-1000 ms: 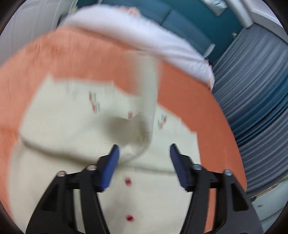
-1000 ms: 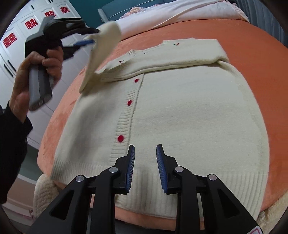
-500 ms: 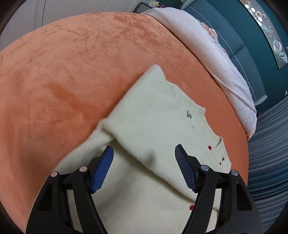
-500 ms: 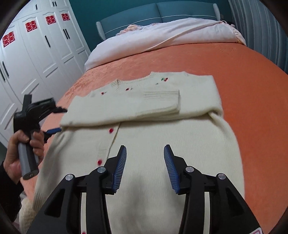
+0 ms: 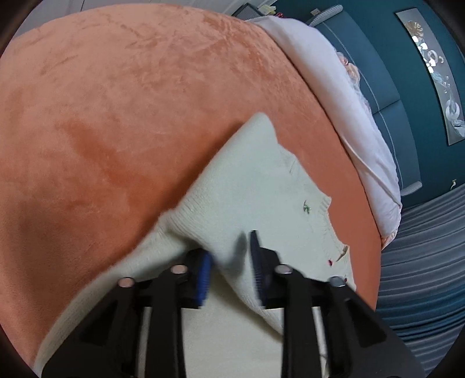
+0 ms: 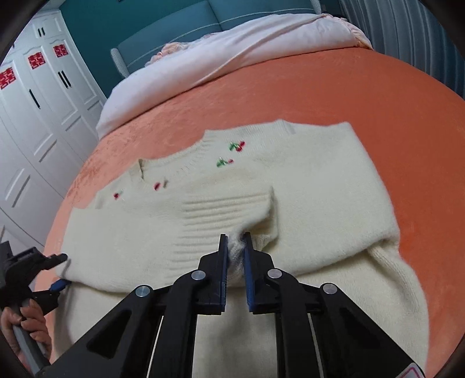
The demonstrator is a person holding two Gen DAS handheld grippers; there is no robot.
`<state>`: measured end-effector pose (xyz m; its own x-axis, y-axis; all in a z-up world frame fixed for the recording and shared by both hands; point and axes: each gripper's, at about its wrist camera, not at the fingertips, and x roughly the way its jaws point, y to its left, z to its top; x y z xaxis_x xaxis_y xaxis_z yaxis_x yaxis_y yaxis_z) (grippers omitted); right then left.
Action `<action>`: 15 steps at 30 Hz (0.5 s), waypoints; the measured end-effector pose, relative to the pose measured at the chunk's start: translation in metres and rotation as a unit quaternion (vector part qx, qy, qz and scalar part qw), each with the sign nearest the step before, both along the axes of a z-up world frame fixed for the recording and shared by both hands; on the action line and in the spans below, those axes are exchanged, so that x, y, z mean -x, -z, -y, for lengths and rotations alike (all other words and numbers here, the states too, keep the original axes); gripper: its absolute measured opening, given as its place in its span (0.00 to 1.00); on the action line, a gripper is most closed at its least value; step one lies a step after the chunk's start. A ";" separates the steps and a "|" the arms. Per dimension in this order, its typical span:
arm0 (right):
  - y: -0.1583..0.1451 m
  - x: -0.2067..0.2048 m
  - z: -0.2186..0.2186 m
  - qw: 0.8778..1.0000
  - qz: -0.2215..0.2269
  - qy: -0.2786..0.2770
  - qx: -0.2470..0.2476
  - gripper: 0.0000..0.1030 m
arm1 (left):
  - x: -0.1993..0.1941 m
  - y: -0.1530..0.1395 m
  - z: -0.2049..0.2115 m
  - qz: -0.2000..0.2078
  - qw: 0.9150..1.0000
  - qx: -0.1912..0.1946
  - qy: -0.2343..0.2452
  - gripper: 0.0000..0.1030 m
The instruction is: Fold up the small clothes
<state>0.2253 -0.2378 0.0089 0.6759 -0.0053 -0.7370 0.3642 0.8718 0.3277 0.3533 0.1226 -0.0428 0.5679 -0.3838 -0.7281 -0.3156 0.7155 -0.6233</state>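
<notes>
A cream knit cardigan (image 6: pixel 305 186) with red buttons and cherry embroidery lies flat on the orange bedspread (image 6: pixel 363 96), both sleeves folded across the chest. My right gripper (image 6: pixel 235 250) is shut on the ribbed cuff of the upper folded sleeve (image 6: pixel 221 215). My left gripper (image 5: pixel 231 263) straddles the folded sleeve edge (image 5: pixel 232 209) at the cardigan's left side, its jaws narrowed around the knit with a gap showing. It also shows in the right wrist view (image 6: pixel 58 272), at the sleeve fold, held by a hand.
A pale pink duvet (image 6: pixel 232 55) lies at the head of the bed against a teal headboard (image 6: pixel 247 11). White wardrobes (image 6: pixel 35 116) stand to the left. Grey curtains (image 5: pixel 421 261) hang beside the bed.
My left gripper dropped the sleeve across the chest, moved to the left sleeve fold and narrowed its jaws. My right gripper moved forward and shut on the sleeve cuff.
</notes>
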 end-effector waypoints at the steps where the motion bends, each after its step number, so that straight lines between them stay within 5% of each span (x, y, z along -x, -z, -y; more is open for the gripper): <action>1: -0.015 0.002 0.000 1.000 0.029 -0.003 -0.002 0.10 | 0.000 -0.008 0.000 0.017 1.000 0.000 0.001 0.10; 4: -0.073 0.010 -0.008 0.993 0.109 -0.017 0.051 0.09 | 0.004 -0.021 0.004 0.050 0.998 -0.026 0.004 0.10; 6: -0.089 0.015 -0.012 0.986 0.141 -0.023 0.088 0.09 | 0.000 -0.006 0.011 0.025 0.998 -0.051 0.014 0.10; 8: -0.056 -0.005 -0.003 0.992 0.076 -0.030 0.100 0.09 | -0.004 0.015 0.016 -0.018 0.998 -0.065 0.015 0.09; 10: -0.001 -0.024 0.014 0.997 -0.023 -0.032 0.070 0.09 | 0.002 0.018 0.013 -0.014 0.998 -0.059 0.010 0.09; 11: 0.010 -0.023 0.018 0.997 -0.037 -0.027 0.054 0.09 | 0.003 0.014 0.014 -0.007 0.998 -0.066 0.013 0.10; 15: -0.017 0.004 0.015 0.998 0.033 -0.019 0.055 0.09 | 0.001 0.018 0.019 -0.008 0.995 -0.092 0.029 0.10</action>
